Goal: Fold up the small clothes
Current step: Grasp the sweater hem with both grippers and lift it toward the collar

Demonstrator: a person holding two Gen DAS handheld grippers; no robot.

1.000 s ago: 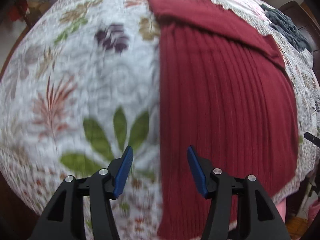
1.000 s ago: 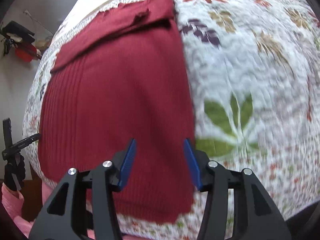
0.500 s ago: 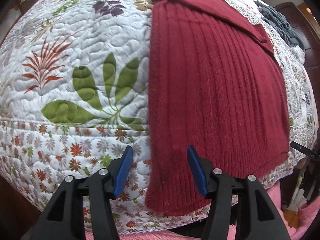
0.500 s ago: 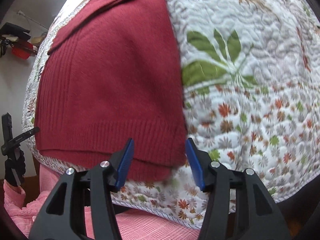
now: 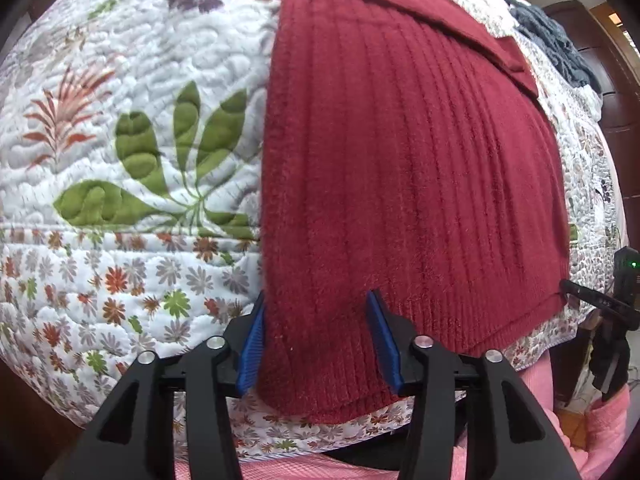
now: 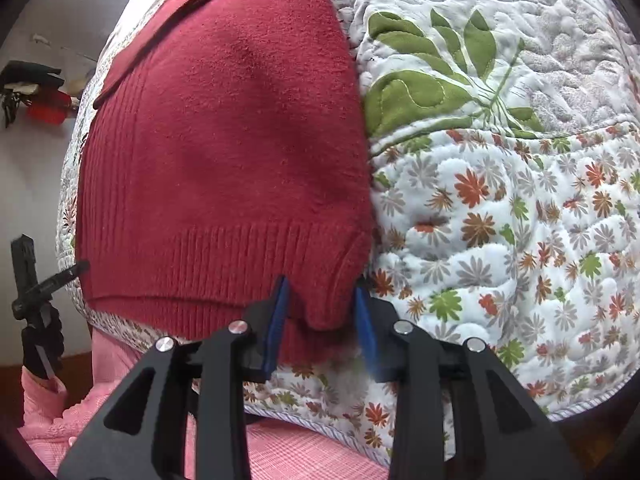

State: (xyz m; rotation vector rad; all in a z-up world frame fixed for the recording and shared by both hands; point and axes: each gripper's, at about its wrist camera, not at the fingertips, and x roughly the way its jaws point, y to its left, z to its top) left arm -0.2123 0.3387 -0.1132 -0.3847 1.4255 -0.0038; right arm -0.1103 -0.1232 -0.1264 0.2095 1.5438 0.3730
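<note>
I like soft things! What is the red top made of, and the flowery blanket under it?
The red top looks like soft knitted yarn, perhaps wool or acrylic: ribbed lines run down it and its surface is fuzzy. The flowery blanket looks like a matte, printed, padded fabric quilt, likely cotton: stitched swirls puff it up.

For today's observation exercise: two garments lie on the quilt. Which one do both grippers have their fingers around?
The red ribbed sweater, at its near hem corners. The dark grey garment lies bunched at the quilt's far edge, away from the left gripper and right gripper.
</note>
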